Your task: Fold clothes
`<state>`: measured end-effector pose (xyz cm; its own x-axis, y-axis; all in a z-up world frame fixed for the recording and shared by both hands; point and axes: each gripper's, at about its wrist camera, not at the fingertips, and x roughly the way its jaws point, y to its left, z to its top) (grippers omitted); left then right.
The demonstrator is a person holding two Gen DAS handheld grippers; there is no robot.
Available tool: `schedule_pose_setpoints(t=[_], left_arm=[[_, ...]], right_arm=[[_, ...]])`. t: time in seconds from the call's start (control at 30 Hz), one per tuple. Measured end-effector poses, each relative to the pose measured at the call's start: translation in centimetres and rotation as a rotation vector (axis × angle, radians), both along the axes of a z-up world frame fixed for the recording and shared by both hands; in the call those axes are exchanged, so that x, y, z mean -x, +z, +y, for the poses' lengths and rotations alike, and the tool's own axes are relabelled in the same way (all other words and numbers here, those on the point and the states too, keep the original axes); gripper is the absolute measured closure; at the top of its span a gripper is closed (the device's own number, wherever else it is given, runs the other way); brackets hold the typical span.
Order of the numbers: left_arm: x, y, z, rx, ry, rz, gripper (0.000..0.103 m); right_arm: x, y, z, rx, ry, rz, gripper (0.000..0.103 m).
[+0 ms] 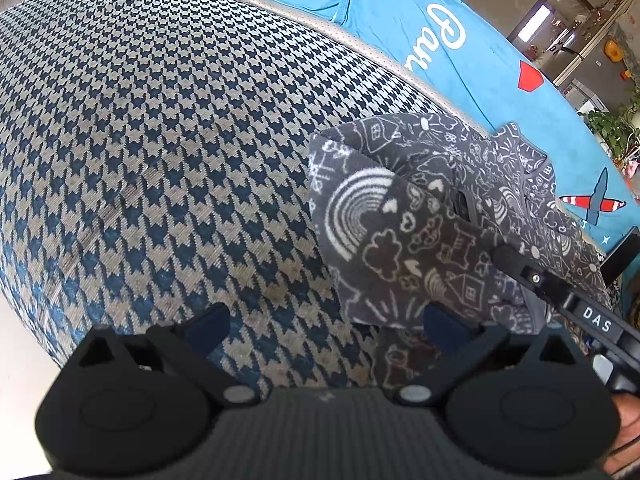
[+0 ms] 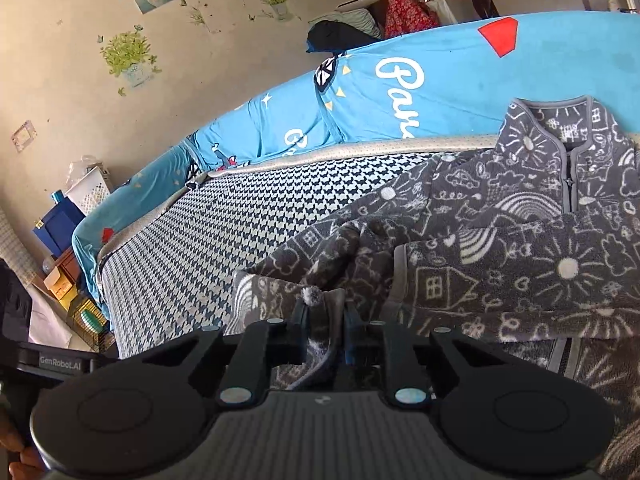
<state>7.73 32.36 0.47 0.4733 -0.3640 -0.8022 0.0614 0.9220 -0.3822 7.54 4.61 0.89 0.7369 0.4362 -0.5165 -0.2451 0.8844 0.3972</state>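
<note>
A grey fleece jacket [image 2: 500, 248] with white doodle print lies partly folded on the houndstooth cushion [image 2: 224, 240]; its zip collar [image 2: 560, 132] is at the far side. My right gripper [image 2: 325, 316] is shut on a bunched fold of the jacket near its front edge. In the left wrist view the same jacket [image 1: 404, 224] lies to the right. My left gripper [image 1: 324, 320] is open just above the cushion [image 1: 160, 140], its right finger [image 1: 440, 320] at the jacket's near edge and nothing between the pads. The right gripper's body [image 1: 560, 296] reaches in from the right over the jacket.
A blue printed blanket [image 2: 420, 80] covers the sofa back behind the cushion. Left of the sofa stand a white basket [image 2: 90, 190], a blue box [image 2: 56, 228] and cartons on the floor. The cushion's rounded front edge [image 1: 36, 312] drops off at lower left.
</note>
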Motion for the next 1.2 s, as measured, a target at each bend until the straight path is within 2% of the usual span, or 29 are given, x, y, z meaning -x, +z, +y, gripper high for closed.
schedule_pose_setpoints(t=[0.03, 0.07, 0.17, 0.27, 0.33, 0.37, 0.4, 0.43, 0.5, 0.63, 0.77, 0.93, 1.03, 1.1, 1.2], left_arm=[[0.0, 0.0, -0.1, -0.003, -0.003, 0.000, 0.000], [0.0, 0.0, -0.1, -0.007, -0.007, -0.001, 0.000], [0.0, -0.1, -0.2, -0.020, -0.018, -0.002, 0.000], [0.0, -0.2, -0.1, -0.027, -0.024, 0.000, 0.000], [0.0, -0.3, -0.1, -0.028, -0.030, 0.001, 0.000], [0.0, -0.3, -0.1, -0.029, -0.034, 0.002, 0.000], [0.1, -0.4, -0.1, -0.029, -0.038, 0.002, 0.000], [0.1, -0.5, -0.2, -0.029, -0.044, 0.004, 0.000], [0.2, -0.6, -0.5, -0.028, -0.056, 0.006, 0.000], [0.3, -0.9, -1.7, -0.011, -0.075, -0.005, 0.000], [-0.2, -0.9, -2.9, 0.000, -0.039, -0.046, 0.000], [-1.4, -1.2, -5.3, -0.026, 0.022, -0.118, 0.000], [-2.3, -1.2, -6.9, 0.002, 0.037, -0.172, 0.000], [-3.0, -1.3, -7.8, 0.004, 0.046, -0.193, 0.000], [-4.4, -1.1, -8.5, 0.021, 0.131, -0.226, 0.000]], right_arm=[[-0.1, -0.3, 0.3, 0.020, 0.006, 0.009, 0.085], [-0.2, -0.6, 0.5, 0.038, 0.010, 0.019, 0.080], [-0.8, -1.6, 1.0, 0.038, 0.022, 0.053, 0.060], [-1.3, -2.5, 2.0, 0.063, 0.033, 0.084, 0.058], [-1.1, -2.4, 2.9, 0.126, 0.040, 0.055, 0.066], [-1.0, -2.2, 3.1, 0.154, 0.041, 0.036, 0.085], [-1.0, -2.1, 3.3, 0.168, 0.041, 0.023, 0.090], [-0.9, -1.7, 3.3, 0.171, 0.033, 0.002, 0.091], [-1.0, -0.9, 3.0, 0.142, 0.014, -0.026, 0.093], [-1.9, 1.6, 1.7, 0.011, -0.042, -0.076, 0.093], [-3.2, 4.6, 0.8, -0.088, -0.072, -0.134, 0.093], [-3.8, 8.0, -0.7, -0.218, -0.124, -0.219, 0.093], [-3.6, 8.7, -1.8, -0.262, -0.162, -0.261, 0.093], [-3.8, 8.6, -2.7, -0.292, -0.185, -0.253, 0.093], [-4.0, 8.6, -4.2, -0.335, -0.213, -0.257, 0.093]])
